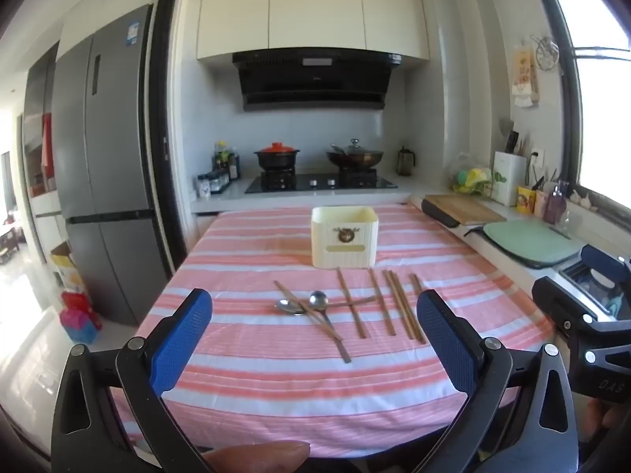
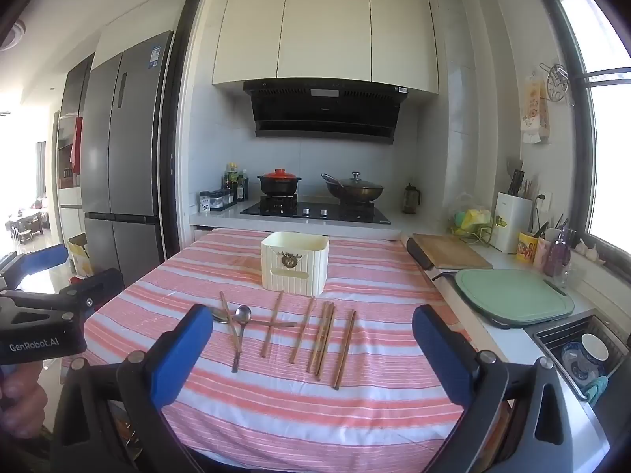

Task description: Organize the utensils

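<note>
Where the fisheye edges darken, each view cuts off the hand behind its tool. Left tool [image 1: 314,319] and right tool [image 2: 312,337] both stand with blue pads wide apart, nothing between them, above the striped surface [image 1: 252,402]. "GenRobot.AI" reads on the left tool's body in the right view. Beyond lie wooden chopsticks [image 2: 322,339] in loose rows and two spoons [image 1: 305,305], one partly hidden under a crossing chopstick. Farther back stands a cream holder [image 1: 344,241]; its emblem and the fridge [image 2: 130,126] sticker are too small to read.
</note>
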`<state>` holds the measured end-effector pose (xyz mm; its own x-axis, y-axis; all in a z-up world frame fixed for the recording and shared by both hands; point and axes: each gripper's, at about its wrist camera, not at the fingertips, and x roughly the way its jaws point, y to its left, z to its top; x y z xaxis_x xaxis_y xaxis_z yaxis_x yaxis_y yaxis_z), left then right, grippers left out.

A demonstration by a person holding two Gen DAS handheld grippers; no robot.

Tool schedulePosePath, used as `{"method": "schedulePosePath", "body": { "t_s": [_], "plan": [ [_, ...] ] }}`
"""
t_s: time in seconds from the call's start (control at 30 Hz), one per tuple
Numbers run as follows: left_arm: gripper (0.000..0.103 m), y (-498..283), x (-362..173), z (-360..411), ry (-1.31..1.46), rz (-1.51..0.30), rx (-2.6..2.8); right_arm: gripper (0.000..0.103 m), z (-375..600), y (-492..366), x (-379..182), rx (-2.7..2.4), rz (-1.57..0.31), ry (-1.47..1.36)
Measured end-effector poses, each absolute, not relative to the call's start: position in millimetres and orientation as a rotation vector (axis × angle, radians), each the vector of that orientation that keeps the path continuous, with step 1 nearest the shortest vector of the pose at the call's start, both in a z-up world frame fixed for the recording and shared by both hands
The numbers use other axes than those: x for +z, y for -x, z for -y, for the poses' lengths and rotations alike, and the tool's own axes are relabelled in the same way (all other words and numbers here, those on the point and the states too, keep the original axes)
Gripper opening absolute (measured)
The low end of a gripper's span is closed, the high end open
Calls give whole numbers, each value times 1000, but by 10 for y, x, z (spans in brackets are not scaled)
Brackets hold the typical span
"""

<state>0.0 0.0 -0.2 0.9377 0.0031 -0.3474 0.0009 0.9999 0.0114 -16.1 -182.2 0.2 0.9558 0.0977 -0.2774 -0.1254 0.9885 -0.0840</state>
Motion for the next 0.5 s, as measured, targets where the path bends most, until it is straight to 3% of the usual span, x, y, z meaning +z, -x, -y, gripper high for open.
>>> {"method": "schedulePosePath", "body": {
  "t_s": [0.5],
  "plan": [
    [103, -20, 3, -11, 4, -362, 6, 103, 1807, 165, 72, 113, -268, 92]
  ]
}}
